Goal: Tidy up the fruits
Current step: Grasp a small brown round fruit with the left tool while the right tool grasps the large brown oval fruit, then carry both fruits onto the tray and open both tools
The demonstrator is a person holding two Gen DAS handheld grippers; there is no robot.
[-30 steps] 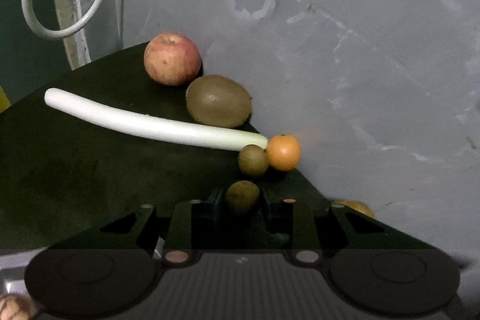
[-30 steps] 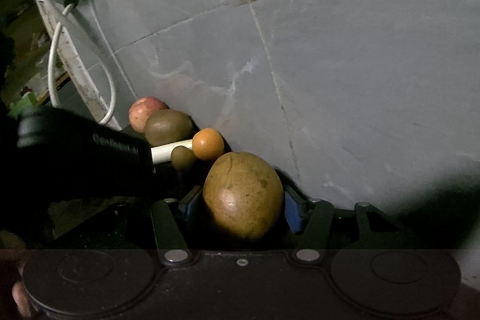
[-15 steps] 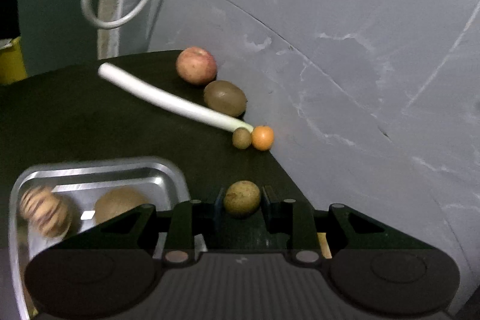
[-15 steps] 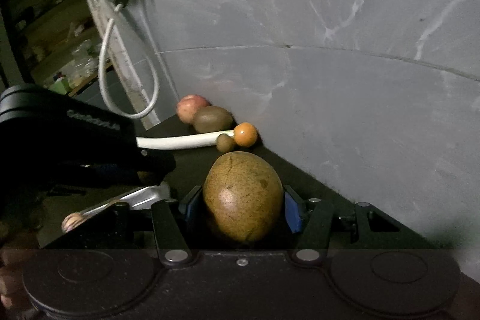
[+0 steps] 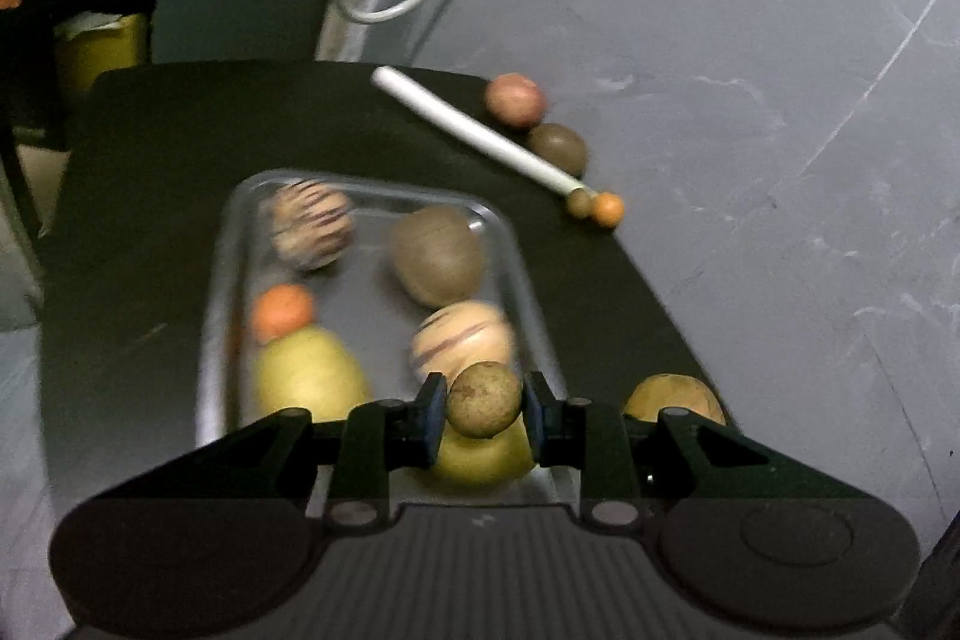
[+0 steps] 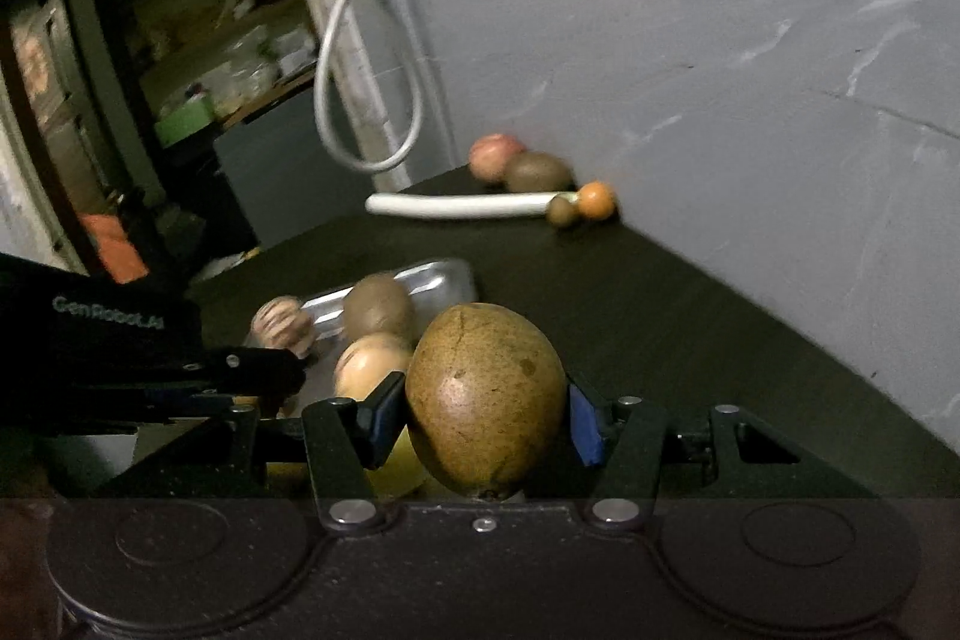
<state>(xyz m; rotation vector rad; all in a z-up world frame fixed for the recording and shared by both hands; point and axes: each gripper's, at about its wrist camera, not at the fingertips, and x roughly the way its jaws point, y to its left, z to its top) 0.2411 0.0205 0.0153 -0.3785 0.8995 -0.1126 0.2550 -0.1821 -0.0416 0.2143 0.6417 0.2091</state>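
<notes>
Grippers both loaded: left gripper (image 5: 483, 401) clamps small brown fruit (image 5: 483, 399), right gripper (image 6: 483, 418) clamps large brown fruit (image 6: 485, 400). Lower each over bare tray (image 5: 219, 280) floor at frame centre; release gently, avoiding fruit already inside.

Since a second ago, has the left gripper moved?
Yes. The left gripper, shut on the small brown fruit, has pulled back from the white stalk and now hangs over the metal tray.

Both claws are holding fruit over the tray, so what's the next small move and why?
Probably lower the left claw and release its small brown fruit into the bare middle of the metal tray. That claw hangs over the tray, whose fruits lie around a gap.
</notes>
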